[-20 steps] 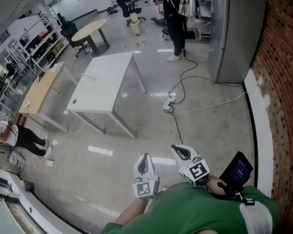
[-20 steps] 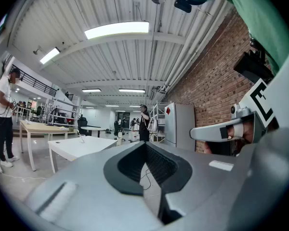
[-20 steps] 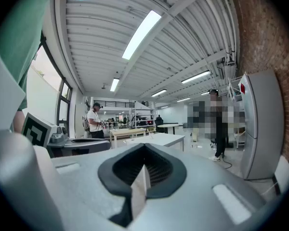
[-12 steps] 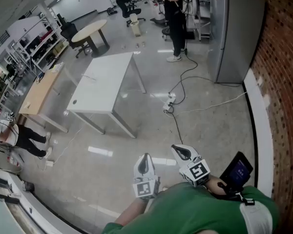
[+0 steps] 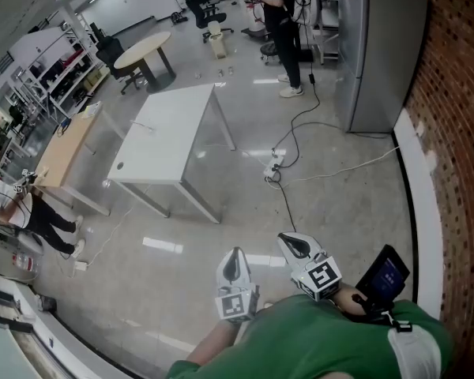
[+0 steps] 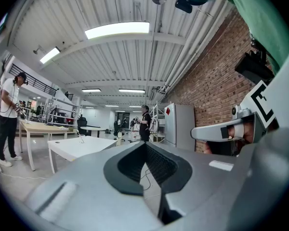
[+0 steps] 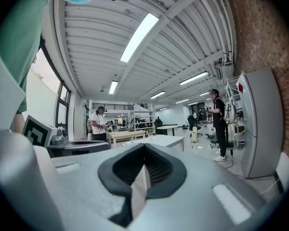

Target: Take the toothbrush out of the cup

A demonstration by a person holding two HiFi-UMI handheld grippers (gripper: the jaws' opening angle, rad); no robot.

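Both grippers sit low, close to the green shirt, far from the white table (image 5: 170, 136). My left gripper (image 5: 235, 256) points level, jaws together, nothing in them; in its own view the left gripper (image 6: 145, 147) faces that table (image 6: 82, 146), where a small clear cup with a thin stick (image 6: 80, 138) stands. In the head view this is only a tiny object (image 5: 148, 124). My right gripper (image 5: 287, 242) is beside the left, shut and empty; its own view shows the right gripper (image 7: 143, 149) aimed at the same table (image 7: 159, 141).
A cable and power strip (image 5: 275, 166) lie on the floor between me and the table. A grey cabinet (image 5: 379, 54) stands against the brick wall at right. A person in black (image 5: 280, 22) stands at the back, another person (image 5: 24, 212) at left by a wooden table (image 5: 63, 148).
The person in black has stepped a little to the right, and the person at the left has shifted. Both grippers have stayed where they were.
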